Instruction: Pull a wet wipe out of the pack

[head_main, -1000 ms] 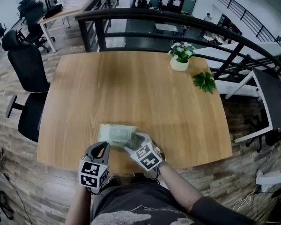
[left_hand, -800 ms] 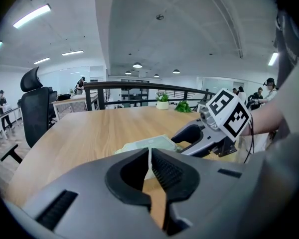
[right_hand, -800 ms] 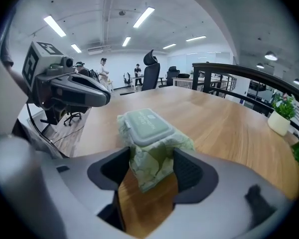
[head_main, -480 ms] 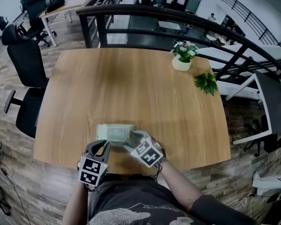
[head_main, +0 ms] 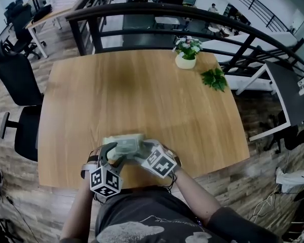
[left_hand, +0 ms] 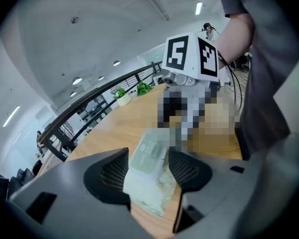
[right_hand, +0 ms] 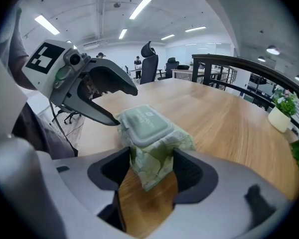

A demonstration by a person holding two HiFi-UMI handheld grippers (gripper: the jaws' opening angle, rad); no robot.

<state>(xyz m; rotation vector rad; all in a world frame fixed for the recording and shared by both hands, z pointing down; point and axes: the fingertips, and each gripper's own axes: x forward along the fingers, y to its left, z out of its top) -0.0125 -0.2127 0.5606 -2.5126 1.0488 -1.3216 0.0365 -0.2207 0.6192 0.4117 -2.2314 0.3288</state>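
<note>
At the near edge of the table (head_main: 142, 85): wet wipe pack (head_main: 124, 146) lies just ahead of the person, between the two grippers.
Right gripper (right_hand: 150, 156): jaws closed on the soft film end of the pack, which fills the gap from pad to pad.
Left gripper (left_hand: 148, 156): jaws have just been opening and now stand wide apart; the opposite end of the pack sits between the pads, with no squeeze visible.
Lid (right_hand: 147, 123): grey-green, rounded rectangle of rigid plastic, seated flat on top of the pack and apparently shut. One left jaw tip is at its near edge.
Wipe: none visible outside the pack.
Progress: early, by my judgement. The pack is steadied at one end; lifting the lid and drawing a wipe both remain.
Pack body: pale green printed film, soft and creased, pinched into a fold where the right gripper holds it.
Pads: dark, with a fine mesh texture.
Table surface: smooth light wood grain, matt.
</note>
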